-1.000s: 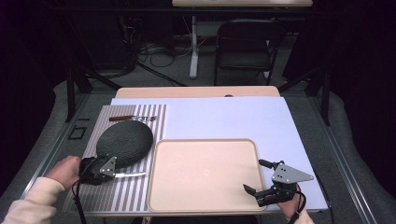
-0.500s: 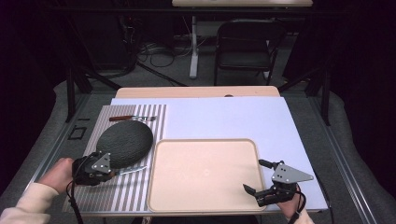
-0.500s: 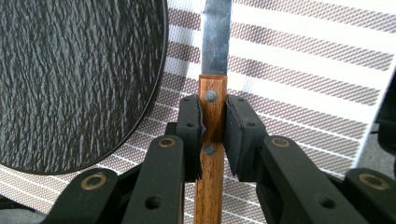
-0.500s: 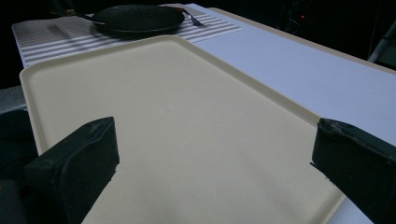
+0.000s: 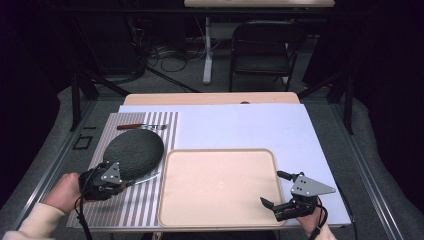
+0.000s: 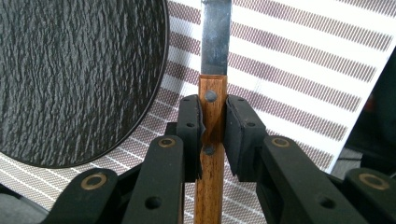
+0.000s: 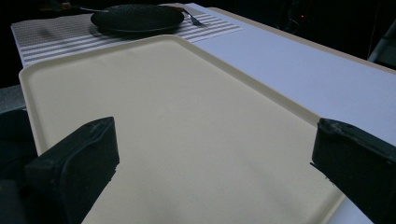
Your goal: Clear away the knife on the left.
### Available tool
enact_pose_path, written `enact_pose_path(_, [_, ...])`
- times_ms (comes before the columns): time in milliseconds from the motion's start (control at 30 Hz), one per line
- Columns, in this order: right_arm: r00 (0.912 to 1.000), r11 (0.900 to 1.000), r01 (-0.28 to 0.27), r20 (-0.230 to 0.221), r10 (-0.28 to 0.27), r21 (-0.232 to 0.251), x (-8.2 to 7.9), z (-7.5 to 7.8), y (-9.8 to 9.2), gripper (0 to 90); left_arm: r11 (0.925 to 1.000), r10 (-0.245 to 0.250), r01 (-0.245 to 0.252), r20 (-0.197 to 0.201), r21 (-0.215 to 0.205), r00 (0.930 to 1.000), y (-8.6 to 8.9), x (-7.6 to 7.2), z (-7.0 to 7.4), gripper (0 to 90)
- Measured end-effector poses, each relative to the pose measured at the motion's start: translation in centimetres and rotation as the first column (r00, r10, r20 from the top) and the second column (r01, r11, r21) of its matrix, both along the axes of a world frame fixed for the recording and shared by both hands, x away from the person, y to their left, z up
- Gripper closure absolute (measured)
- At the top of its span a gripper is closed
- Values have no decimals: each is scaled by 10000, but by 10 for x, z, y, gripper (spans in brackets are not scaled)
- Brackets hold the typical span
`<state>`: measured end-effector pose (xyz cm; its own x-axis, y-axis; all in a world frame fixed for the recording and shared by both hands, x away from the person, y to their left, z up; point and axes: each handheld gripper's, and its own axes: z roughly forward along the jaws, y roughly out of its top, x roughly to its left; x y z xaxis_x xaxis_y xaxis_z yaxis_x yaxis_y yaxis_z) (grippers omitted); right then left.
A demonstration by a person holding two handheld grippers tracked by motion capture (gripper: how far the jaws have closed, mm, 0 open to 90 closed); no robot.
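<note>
The room is dark, with black walls or drapes behind; the light falls mainly on the table [image 5: 210,98], whose pale wooden edge shows at 12 o'clock beyond a white sheet [image 5: 250,127]. Past it, at 1 o'clock, a black folding chair [image 5: 262,50] stands on the grey floor [image 5: 165,75]. At 11 o'clock, loose cables [image 5: 160,52] lie coiled near a white post [image 5: 206,50]. Along the top edge runs a pale board [image 5: 260,3]. Black metal struts [image 5: 85,82] frame both sides.
</note>
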<state>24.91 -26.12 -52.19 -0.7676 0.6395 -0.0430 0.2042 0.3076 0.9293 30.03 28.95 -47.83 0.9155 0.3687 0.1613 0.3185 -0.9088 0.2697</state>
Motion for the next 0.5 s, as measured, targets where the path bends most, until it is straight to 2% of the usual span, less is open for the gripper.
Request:
enact_pose_path(300, [10000, 10000, -4, -2, 4, 6, 0, 0, 0, 0, 9978, 610, -610, -4, -261, 9981, -9, -4, 5, 767])
enact_pose_path(500, [10000, 10000, -6, 2, 6, -5, 0, 0, 0, 0, 9948, 993, -993, 21, -247, 9951, -17, -6, 9, 767])
